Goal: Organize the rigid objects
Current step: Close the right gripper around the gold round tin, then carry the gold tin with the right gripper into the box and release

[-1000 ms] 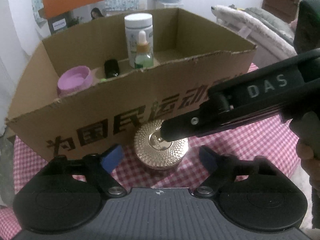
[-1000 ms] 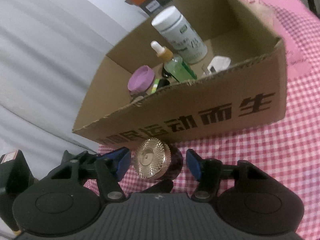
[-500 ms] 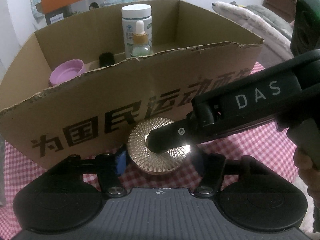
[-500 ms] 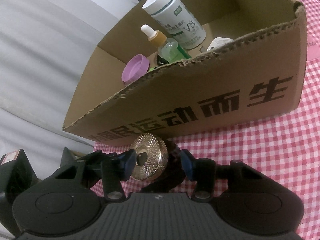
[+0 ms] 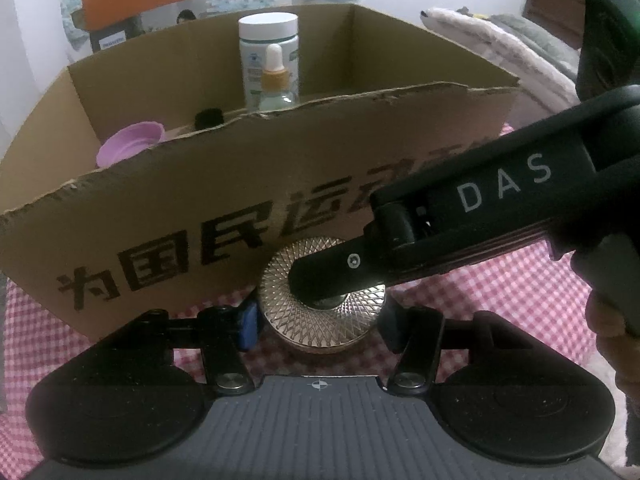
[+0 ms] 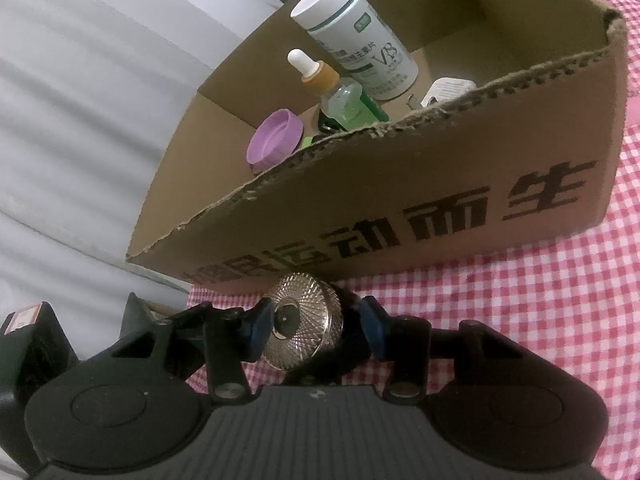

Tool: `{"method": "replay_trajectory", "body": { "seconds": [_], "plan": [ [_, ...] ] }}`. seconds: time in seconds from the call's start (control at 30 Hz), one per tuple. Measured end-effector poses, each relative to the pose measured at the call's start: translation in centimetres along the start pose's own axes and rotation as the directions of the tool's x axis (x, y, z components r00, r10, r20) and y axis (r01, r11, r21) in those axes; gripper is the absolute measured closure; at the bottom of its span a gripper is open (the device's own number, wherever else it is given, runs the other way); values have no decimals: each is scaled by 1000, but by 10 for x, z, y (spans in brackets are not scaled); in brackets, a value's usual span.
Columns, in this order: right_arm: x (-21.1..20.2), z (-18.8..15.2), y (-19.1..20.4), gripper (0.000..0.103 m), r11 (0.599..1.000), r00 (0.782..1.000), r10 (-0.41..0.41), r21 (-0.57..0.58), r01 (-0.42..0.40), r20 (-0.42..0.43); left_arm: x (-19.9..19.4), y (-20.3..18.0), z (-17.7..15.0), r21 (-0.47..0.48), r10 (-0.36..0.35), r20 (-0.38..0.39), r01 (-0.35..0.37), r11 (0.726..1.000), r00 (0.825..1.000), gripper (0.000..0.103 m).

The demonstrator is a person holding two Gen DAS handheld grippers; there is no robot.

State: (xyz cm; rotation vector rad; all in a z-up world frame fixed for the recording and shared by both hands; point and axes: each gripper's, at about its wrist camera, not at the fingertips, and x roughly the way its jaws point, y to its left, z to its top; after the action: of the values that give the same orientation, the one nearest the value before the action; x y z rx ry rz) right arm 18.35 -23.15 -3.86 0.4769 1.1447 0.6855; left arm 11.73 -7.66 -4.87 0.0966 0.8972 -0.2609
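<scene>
**Desk:** What are your tongs doing?

**Operator:** My left gripper [image 5: 320, 320] has just been closing, and the gold-lidded jar [image 5: 288, 280] is between its jaws. The blue pad [image 5: 249, 322] sits against one side of the lid and the other finger meets the opposite side, so I read that as a pinch across the lid's width. My right gripper [image 6: 314, 326] has also been closing, and it is clamped on the same jar the other way. One pad presses the middle of the patterned lid, the other the dark base

**Desk:** So both have it. Where is the jar?

**Operator:** It is outside the cardboard box [image 5: 200, 200], just in front of the printed front wall and over the pink checked cloth [image 6: 520, 320]. I cannot tell whether its base touches the cloth

**Desk:** And inside the box?

**Operator:** A white bottle [image 5: 269, 40] stands upright towards the back, with a dropper bottle [image 5: 274, 80] just in front of it. To their left I see a black cap [image 5: 209, 117], then a purple lid [image 5: 128, 148] near the front wall. In the right wrist view there is a small white item [image 6: 448, 90] beside the white bottle, too hidden to name
</scene>
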Motion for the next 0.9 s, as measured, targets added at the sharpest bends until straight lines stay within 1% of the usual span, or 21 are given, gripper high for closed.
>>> {"method": "replay_trajectory", "body": {
  "seconds": [0.1,0.2,0.47,0.6,0.73,0.9],
  "plan": [
    [-5,-3,0,52,1000,1000,-11,-2,11,-1,-1,-4,-2,15,-4,-4,4,1000,1000,45],
    [-6,-3,-2,52,1000,1000,-11,3,11,-7,1,-2,-3,9,-14,-22,14,1000,1000,44],
    [-7,0,-4,49,1000,1000,-7,7,7,-5,4,-2,-3,15,-10,-2,10,1000,1000,46],
    [-5,0,0,49,1000,1000,-15,-14,15,-1,1,-3,-5,11,-12,2,12,1000,1000,47],
    [-7,-2,4,50,999,1000,-22,-24,22,1,-10,-4,-8,11,-17,16,17,1000,1000,47],
    [-21,-7,18,50,999,1000,-12,-52,13,21,-38,-6,-5,24,-10,70,9,1000,998,47]
  ]
}}
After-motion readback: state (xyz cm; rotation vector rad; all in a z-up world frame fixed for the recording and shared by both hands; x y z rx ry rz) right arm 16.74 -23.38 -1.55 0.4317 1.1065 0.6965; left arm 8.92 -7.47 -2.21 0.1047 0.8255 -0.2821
